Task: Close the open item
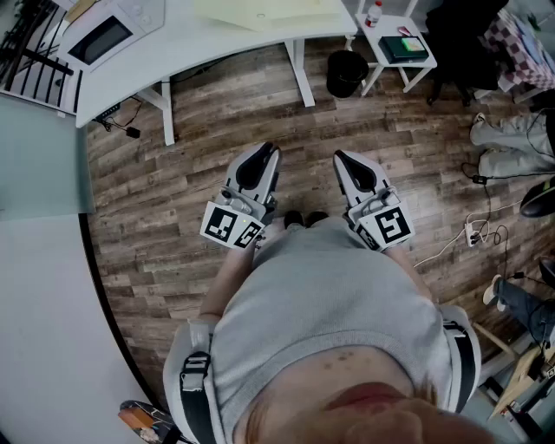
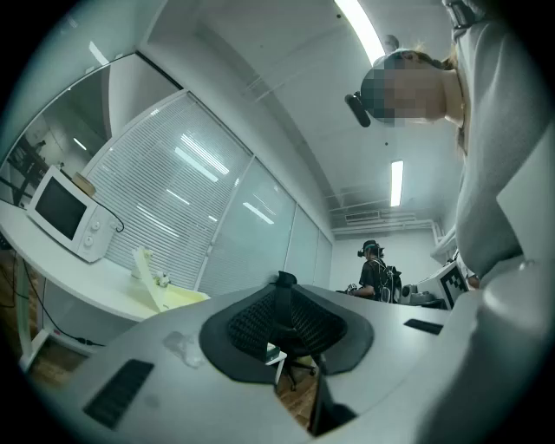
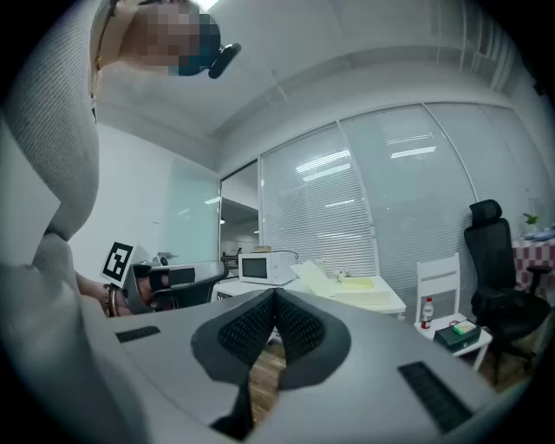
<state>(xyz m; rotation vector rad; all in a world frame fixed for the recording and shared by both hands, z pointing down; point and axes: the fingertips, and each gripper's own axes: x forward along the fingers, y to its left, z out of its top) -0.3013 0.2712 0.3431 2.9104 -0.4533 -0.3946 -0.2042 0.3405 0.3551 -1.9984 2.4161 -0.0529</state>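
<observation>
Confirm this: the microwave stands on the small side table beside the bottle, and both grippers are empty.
One thing is wrong. The head view shows the microwave on the long white desk, not on the small side table with the bottle. The left gripper and right gripper are indeed empty.

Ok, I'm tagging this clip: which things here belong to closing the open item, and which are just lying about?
Job: yellow box, lid up, apparently the open item; left gripper and right gripper, both shut and empty.
Lying about: microwave, door shut; bin; bottle; office chair.
</observation>
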